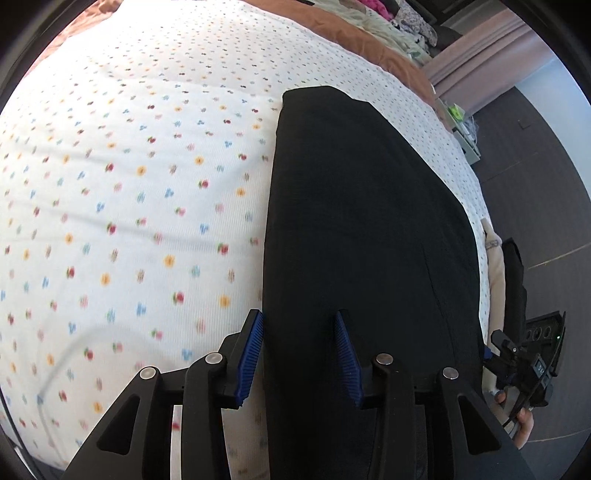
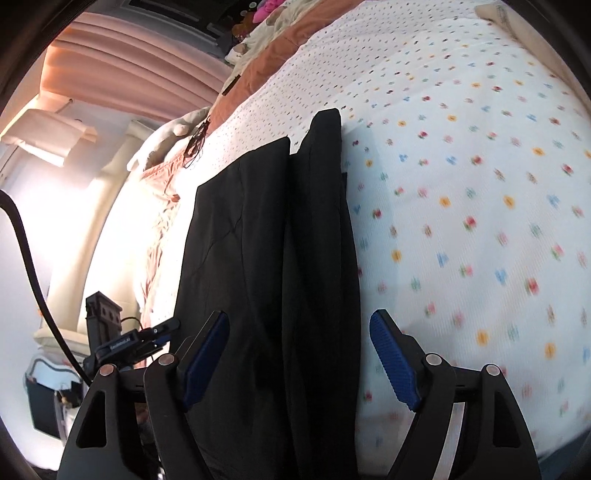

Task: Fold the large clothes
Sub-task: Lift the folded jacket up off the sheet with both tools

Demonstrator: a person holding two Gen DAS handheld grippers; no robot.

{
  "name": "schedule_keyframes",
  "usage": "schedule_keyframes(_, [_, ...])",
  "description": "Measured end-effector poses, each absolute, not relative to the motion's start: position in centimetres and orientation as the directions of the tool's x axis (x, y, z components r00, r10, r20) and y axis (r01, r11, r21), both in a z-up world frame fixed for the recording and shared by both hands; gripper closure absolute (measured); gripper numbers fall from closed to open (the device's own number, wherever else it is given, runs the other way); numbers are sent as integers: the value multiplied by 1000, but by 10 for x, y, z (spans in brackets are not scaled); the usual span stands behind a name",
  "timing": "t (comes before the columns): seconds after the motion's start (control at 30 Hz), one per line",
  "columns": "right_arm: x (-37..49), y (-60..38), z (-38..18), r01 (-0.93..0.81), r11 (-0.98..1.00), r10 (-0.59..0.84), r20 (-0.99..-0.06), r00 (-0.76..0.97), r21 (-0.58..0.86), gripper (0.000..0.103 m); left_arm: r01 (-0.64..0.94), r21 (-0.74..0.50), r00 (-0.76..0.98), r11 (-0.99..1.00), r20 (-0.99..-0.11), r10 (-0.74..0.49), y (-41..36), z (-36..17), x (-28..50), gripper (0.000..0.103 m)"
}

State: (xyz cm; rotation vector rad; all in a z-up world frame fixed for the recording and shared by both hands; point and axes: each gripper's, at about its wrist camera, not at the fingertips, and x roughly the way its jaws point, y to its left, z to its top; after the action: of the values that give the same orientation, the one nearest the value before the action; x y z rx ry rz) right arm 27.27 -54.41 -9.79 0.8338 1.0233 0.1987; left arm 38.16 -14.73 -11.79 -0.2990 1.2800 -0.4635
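Observation:
A large black garment (image 1: 362, 229) lies stretched out on a white bedspread with small coloured flowers (image 1: 129, 184). In the right wrist view the black garment (image 2: 266, 236) shows as two long panels side by side with a seam between them. My left gripper (image 1: 301, 354) is open, its blue pads straddling the garment's near left edge. My right gripper (image 2: 299, 354) is open wide over the garment's near end, cloth lying between the pads without being pinched. The other gripper shows at the right edge of the left wrist view (image 1: 524, 362) and at the left of the right wrist view (image 2: 122, 343).
A brown blanket (image 1: 369, 40) and piled clothes (image 1: 399, 22) lie at the far end of the bed. Pink curtains (image 2: 122, 70) hang beyond. Dark floor (image 1: 546, 177) runs along the bed's right side. A black cable (image 2: 29, 258) hangs at left.

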Motion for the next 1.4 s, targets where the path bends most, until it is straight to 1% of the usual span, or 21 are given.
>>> schedule_keyframes(0.07, [287, -545, -106, 220, 674, 532, -671, 517, 705, 24, 166, -457, 212, 874, -849, -484, -150, -119, 391, 57])
schedule_keyframes(0.2, [308, -546, -123, 229, 656, 560, -667, 491, 719, 24, 162, -452, 208, 877, -853, -479, -158, -121, 414, 56])
schedule_keyframes(0.3, [320, -545, -128, 206, 640, 583, -643, 497, 740, 24, 143, -456, 207, 878, -854, -477, -162, -125, 429, 56])
schedule_keyframes(0.43, [336, -545, -132, 194, 620, 612, -624, 487, 760, 28, 144, -447, 203, 883, -860, -468, -170, -127, 445, 55])
schedule_keyframes(0.7, [364, -545, -134, 178, 613, 629, -612, 479, 770, 30, 166, -407, 210, 898, -876, -435, -185, -129, 470, 53])
schedule_keyframes(0.87, [380, -549, -138, 169, 617, 638, -614, 465, 769, 37, 190, -362, 231, 913, -887, -399, -199, -129, 481, 51])
schedule_keyframes(0.97, [390, -549, -140, 167, 622, 642, -620, 451, 765, 47, 192, -336, 245, 922, -893, -377, -208, -130, 487, 48])
schedule_keyframes(1.03, [396, -548, -142, 162, 623, 647, -620, 443, 766, 61, 193, -326, 251, 925, -895, -368, -212, -131, 489, 48])
schedule_keyframes(1.13, [398, -545, -143, 151, 622, 654, -615, 440, 769, 73, 191, -330, 268, 925, -889, -372, -213, -129, 487, 48])
schedule_keyframes(1.23, [392, -545, -138, 129, 623, 651, -603, 461, 772, 80, 197, -335, 280, 921, -881, -380, -213, -128, 484, 53])
schedule_keyframes(1.3, [392, -543, -134, 118, 621, 649, -593, 476, 775, 82, 198, -341, 287, 919, -876, -387, -211, -127, 483, 58])
schedule_keyframes(1.37, [392, -540, -128, 107, 622, 644, -585, 493, 775, 84, 200, -343, 293, 918, -873, -391, -207, -125, 480, 65])
schedule_keyframes(1.4, [392, -538, -124, 100, 626, 640, -583, 501, 773, 84, 200, -344, 297, 917, -871, -392, -207, -123, 479, 66])
